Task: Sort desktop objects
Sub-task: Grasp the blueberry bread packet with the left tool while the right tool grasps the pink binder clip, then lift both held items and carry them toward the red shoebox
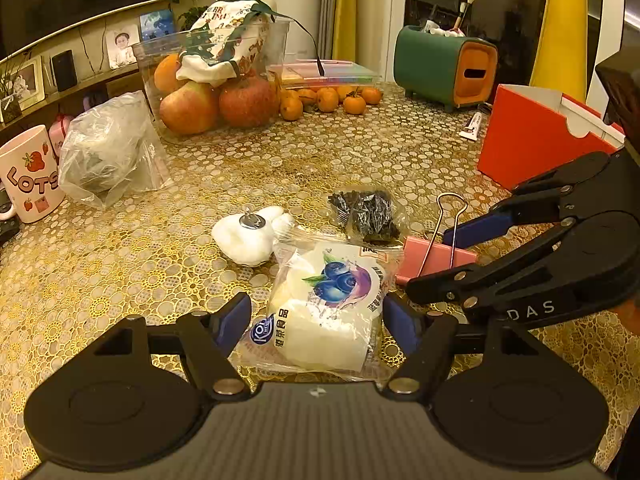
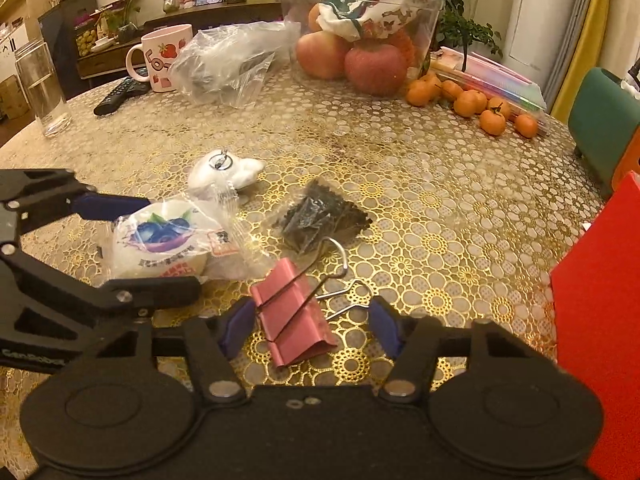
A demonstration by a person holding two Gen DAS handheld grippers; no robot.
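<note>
Left wrist view: left hand-held gripper (image 1: 316,318) half open astride snack pack (image 1: 328,308) on surface (image 1: 120,272), pads beside the wrapper, contact not clear. Probably light, soft, crinkly and slippery; best taken across the firm middle, not the loose film edge. Right wrist view: right hand-held gripper (image 2: 312,326) half open around pink clip (image 2: 294,316) lying flat on surface, pads not yet touching. Likely small, stiff, light; better gripped across the folded metal body, since wire handles swing loose.
</note>
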